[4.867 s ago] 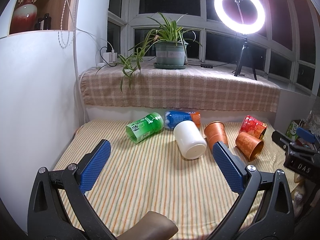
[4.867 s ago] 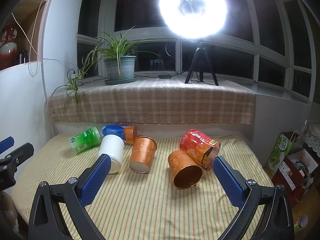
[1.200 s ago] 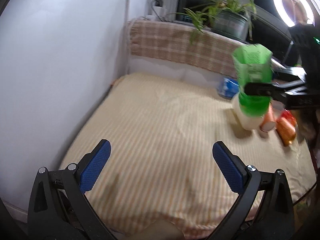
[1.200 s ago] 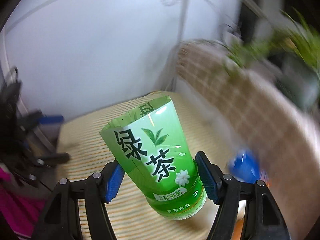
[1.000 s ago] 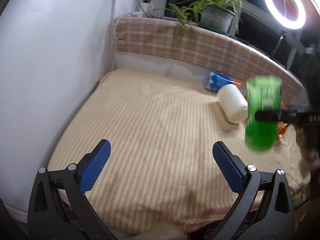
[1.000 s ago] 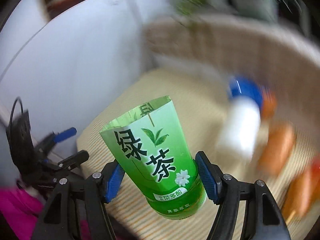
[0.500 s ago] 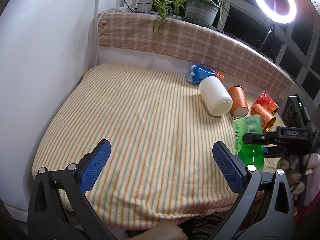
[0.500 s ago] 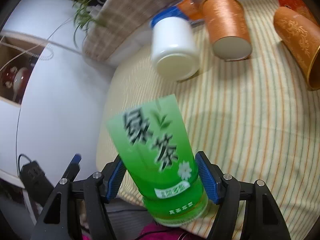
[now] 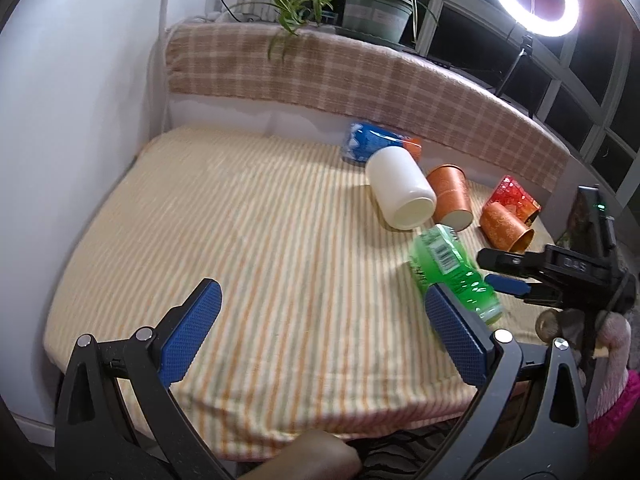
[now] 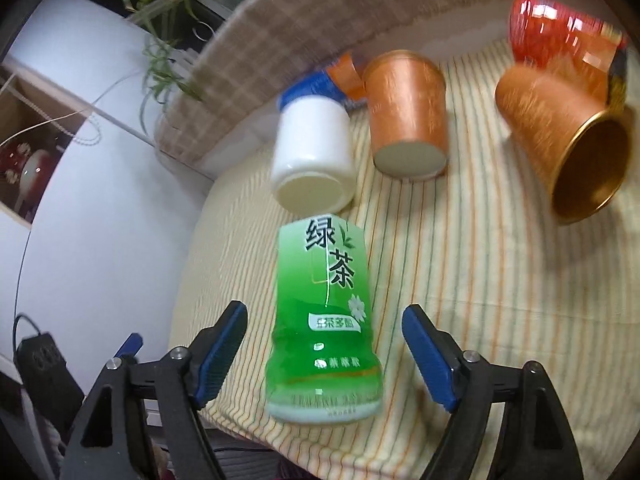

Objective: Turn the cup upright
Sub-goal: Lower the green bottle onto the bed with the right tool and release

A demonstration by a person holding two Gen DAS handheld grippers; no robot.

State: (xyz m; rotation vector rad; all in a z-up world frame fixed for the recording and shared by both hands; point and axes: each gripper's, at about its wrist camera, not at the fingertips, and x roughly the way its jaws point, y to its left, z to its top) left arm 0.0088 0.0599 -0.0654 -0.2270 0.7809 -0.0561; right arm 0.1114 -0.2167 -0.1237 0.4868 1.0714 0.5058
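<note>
Green tea cup (image 10: 326, 320) stands near the striped bed's (image 9: 248, 240) near edge, between the parted fingers of the right gripper (image 10: 324, 354), apparently just released. Left gripper (image 9: 320, 328) hovers, fingers apart and empty. White cup (image 9: 400, 188), orange cups and a red one lie on their sides beyond.

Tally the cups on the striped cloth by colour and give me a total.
Green: 1, the green cup
White: 1, the white cup
Blue: 1, the blue cup
Orange: 2, the near orange cup and the far orange cup
Red: 1, the red cup
Total: 6
</note>
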